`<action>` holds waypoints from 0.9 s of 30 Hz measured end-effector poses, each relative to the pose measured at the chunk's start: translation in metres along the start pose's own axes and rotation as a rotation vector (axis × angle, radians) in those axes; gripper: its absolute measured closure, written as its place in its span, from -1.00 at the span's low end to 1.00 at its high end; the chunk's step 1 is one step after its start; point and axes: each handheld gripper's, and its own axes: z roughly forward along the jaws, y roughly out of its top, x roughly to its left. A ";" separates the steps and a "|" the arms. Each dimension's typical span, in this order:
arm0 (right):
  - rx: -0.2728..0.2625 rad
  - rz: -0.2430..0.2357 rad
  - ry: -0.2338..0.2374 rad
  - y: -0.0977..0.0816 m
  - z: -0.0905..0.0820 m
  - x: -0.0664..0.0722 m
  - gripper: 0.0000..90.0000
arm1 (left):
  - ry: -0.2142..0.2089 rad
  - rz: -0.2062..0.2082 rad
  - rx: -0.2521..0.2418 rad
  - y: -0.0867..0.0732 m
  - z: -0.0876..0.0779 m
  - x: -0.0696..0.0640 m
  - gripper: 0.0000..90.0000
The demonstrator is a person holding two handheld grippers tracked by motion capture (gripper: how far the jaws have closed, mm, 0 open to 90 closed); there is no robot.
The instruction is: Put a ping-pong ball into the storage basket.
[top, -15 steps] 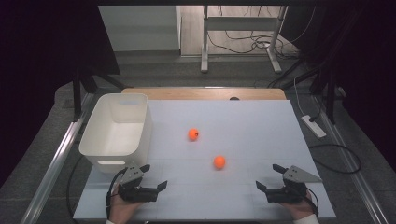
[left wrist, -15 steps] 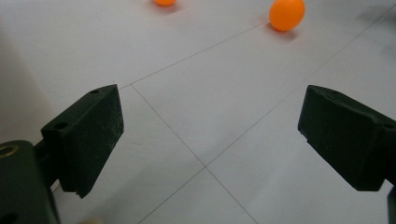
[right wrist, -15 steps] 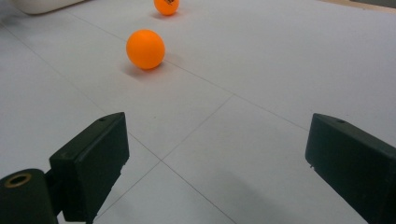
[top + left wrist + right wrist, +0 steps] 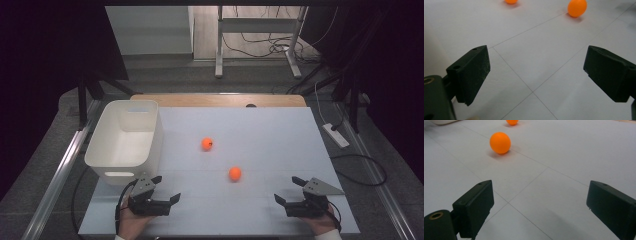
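Dim room, dark at both sides and brighter toward the back. White table top [image 4: 280,135] marked with thin grey lines, a strip of bare wood [image 4: 200,100] along its far edge. Grey carpet floor [image 4: 65,100] around it. Metal rails [image 4: 55,180] running along the floor by the table's left and right edges. White power strip [image 4: 336,135] on the floor past the right edge, black cable [image 4: 365,170] looping near it. Beyond the far edge, grey metal legs of a desk [image 4: 218,50], loose cables [image 4: 260,42] on pale flooring, and a white panel [image 4: 150,30] to the left.
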 end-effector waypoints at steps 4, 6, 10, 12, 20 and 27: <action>-0.003 0.007 -0.011 0.004 0.003 0.003 -0.84 | -0.002 -0.010 -0.008 -0.001 -0.002 0.000 -0.83; 0.001 -0.005 -0.008 0.004 0.004 0.004 -0.83 | 0.003 -0.009 -0.015 -0.001 -0.003 0.000 -0.82; 0.007 -0.007 0.007 0.005 0.007 0.003 -0.83 | 0.014 -0.002 -0.016 0.000 -0.002 -0.001 -0.82; 0.010 -0.012 0.011 0.005 0.008 0.003 -0.83 | 0.011 -0.002 -0.014 0.000 -0.002 -0.002 -0.82; 0.008 -0.018 0.018 0.008 0.009 0.004 -0.82 | 0.013 0.004 -0.019 0.004 -0.004 -0.008 -0.82; 0.007 -0.015 0.002 0.008 0.007 0.003 -0.81 | 0.008 0.002 -0.015 0.009 -0.002 -0.013 -0.82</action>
